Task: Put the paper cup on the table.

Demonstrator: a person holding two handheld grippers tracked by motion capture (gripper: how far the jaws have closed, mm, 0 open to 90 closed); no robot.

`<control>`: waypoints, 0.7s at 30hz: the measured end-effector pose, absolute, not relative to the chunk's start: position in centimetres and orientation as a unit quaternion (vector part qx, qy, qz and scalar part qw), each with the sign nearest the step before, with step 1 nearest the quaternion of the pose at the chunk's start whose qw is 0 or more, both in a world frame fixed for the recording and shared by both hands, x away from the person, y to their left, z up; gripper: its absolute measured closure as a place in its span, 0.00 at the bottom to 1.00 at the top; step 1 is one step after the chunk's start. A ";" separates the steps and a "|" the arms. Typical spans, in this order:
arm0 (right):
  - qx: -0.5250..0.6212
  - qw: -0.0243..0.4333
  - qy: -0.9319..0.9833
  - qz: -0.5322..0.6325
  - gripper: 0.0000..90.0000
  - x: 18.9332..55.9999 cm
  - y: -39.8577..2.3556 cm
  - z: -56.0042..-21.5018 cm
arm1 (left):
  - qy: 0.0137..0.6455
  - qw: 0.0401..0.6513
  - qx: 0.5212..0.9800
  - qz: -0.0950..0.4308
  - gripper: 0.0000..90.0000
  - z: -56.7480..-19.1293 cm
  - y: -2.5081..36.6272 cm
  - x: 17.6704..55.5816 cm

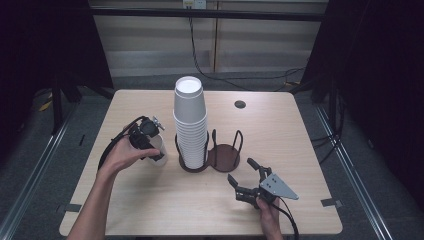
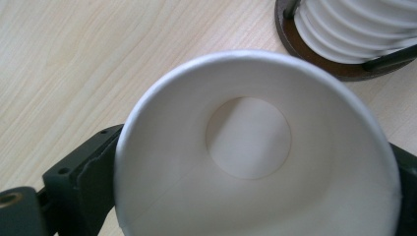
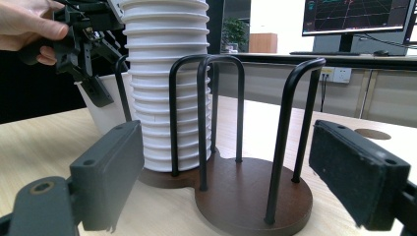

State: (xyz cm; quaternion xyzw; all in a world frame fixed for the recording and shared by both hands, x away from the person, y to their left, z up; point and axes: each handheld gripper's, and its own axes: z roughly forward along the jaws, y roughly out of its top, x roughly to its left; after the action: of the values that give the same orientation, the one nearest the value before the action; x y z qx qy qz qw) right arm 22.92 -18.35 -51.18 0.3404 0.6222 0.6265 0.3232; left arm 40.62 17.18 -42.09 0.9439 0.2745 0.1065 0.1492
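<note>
My left gripper [image 1: 150, 148] is shut on a white paper cup [image 1: 161, 143], which stands mouth up on the table just left of the holder. In the left gripper view the cup's open mouth [image 2: 255, 147] sits between my dark fingers [image 2: 83, 182]. A tall stack of white cups [image 1: 190, 120] stands upside down in the left bay of a dark wooden holder [image 1: 224, 156] with black wire hoops. The right bay [image 3: 251, 196] holds nothing. My right gripper [image 1: 247, 177] rests low in front of the holder, open wide, with its jaws to either side of the empty bay [image 3: 226, 167].
A round black grommet [image 1: 240, 104] sits in the tabletop [image 1: 150, 200] behind the holder. Bare wood lies in front of both grippers and to the right. Cables run over the floor behind the table. A monitor [image 3: 354, 17] shows far off in the right gripper view.
</note>
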 end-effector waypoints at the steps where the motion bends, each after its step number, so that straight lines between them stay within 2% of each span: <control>1: 0.340 0.323 0.622 0.627 0.14 22.9 -18.4 -51.2 | 0.278 0.150 0.943 0.106 0.05 -42.3 17.2 40.7; 16: 0.338 0.321 0.623 0.628 0.14 22.9 -18.4 -51.2 | 0.283 0.168 0.940 0.086 0.06 -43.9 17.6 40.5; 19: 0.338 0.321 0.623 0.628 0.14 22.9 -18.4 -51.2 | 0.287 0.164 0.941 0.074 0.10 -44.1 17.9 40.5; 21: 0.339 0.321 0.623 0.628 0.14 22.9 -18.4 -51.2 | 0.287 0.157 0.942 0.075 0.08 -44.3 18.1 40.4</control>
State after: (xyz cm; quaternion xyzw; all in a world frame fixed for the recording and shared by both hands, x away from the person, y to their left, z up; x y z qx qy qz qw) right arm 22.91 -18.38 -51.18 0.3386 0.6227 0.6283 0.3206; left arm 40.37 18.13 -44.33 0.9421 0.2869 0.0752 0.1566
